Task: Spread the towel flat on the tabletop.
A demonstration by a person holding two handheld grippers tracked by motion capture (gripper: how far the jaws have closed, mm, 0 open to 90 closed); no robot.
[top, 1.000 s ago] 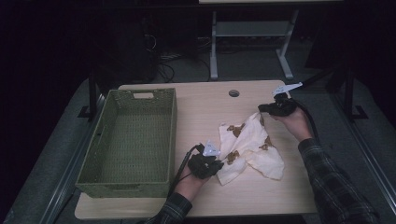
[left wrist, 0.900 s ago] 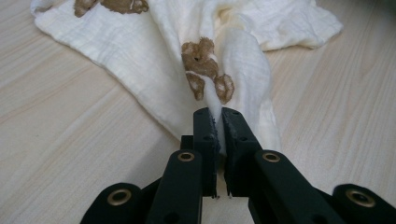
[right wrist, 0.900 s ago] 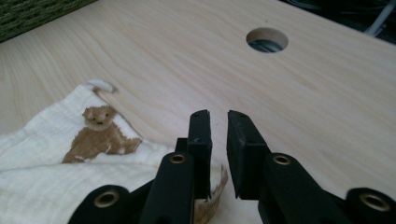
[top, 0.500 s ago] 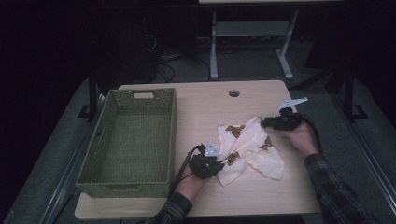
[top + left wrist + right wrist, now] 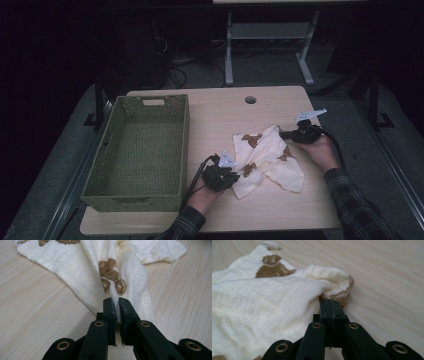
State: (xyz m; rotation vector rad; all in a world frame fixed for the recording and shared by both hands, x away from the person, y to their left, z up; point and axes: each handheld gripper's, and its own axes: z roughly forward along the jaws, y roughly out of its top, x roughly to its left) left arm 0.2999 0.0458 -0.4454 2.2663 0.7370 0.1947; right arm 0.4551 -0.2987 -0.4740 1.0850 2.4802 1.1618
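Cloth [image 5: 270,157] is what we hold, a soft cream one with brown animal shapes on it. It lies crumpled on the wooden table [image 5: 220,112], right of the middle.

Nearest to us, our left gripper [image 5: 235,175] sits at the near left corner of the cloth. In the left gripper view its jaws pinch a thin fold of the cloth [image 5: 117,277] between them, just below a brown shape. The cloth spreads away from the jaws across the table [image 5: 30,315].

A bit farther off, on the right, our right gripper [image 5: 286,135] sits at the far right edge of the cloth. In the right gripper view its black jaws are pressed together, with no gap. Their tips touch a rolled brown edge of the cloth [image 5: 274,307]. We cannot tell if any cloth is caught between them.

On the left side of the table stands a green woven basket [image 5: 186,145]. It is near the cloth but not touching it.

At the far edge of the table we see a small round hole [image 5: 250,100].
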